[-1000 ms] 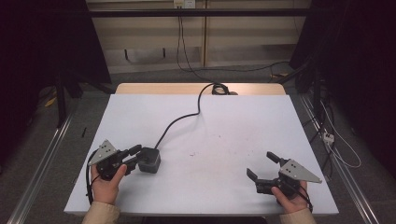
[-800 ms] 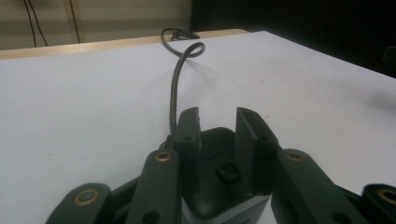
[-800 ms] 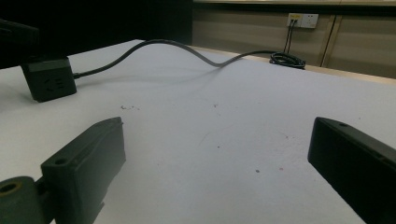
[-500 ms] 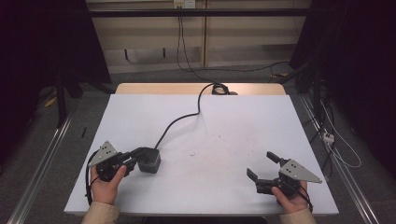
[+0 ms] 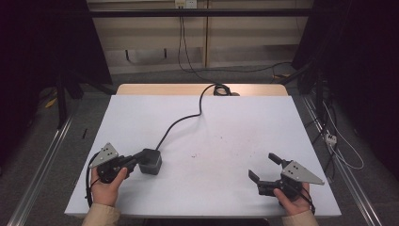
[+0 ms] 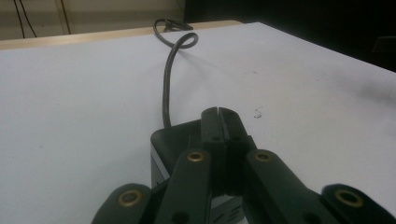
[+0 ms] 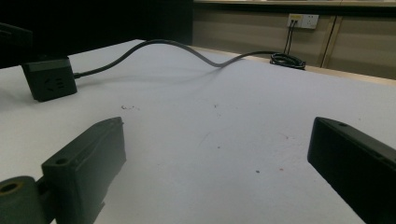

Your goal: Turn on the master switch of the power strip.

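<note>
Left gripper fingers clenched together, tips on the power cube. Right gripper released, idle. Cube looks rigid, smooth; stiff cable will drag. Pinch its side walls.

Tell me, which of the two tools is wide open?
The right tool, held at the table's near right corner: its jaws stand far apart over bare table. The left tool has its jaws pressed together beside the black socket box.
</note>
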### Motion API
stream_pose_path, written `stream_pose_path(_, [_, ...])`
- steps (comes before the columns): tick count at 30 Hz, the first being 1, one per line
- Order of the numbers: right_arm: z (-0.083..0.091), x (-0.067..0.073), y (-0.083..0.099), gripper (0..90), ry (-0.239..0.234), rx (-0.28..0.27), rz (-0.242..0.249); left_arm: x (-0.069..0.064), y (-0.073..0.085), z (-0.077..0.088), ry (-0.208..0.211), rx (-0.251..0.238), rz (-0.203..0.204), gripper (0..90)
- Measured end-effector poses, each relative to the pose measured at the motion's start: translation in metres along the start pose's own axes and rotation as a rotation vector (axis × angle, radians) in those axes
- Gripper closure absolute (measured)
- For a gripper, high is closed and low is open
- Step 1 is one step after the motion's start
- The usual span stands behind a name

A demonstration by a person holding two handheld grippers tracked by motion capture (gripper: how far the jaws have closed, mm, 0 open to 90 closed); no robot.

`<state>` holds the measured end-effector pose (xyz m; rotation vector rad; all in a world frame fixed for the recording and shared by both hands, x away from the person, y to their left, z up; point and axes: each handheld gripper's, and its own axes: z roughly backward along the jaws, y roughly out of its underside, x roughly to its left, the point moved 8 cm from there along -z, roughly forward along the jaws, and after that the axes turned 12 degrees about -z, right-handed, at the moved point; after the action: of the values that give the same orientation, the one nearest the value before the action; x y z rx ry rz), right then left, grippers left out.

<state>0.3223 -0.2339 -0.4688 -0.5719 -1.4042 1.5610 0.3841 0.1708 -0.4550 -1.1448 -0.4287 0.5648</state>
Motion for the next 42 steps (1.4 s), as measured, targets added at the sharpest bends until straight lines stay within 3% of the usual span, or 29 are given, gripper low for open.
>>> stream_pose_path(10, [0.0000,0.0002,-0.0002,3.9,0.001,-0.001,0.002,-0.0017,0.0025,-0.0008,0.020,0.014,0.011,90.0])
stream_pose_path(42, [0.0000,0.0011,-0.0002,4.2,-0.005,-0.001,0.008,-0.0030,0.0078,-0.0061,0.024,0.052,0.015,90.0])
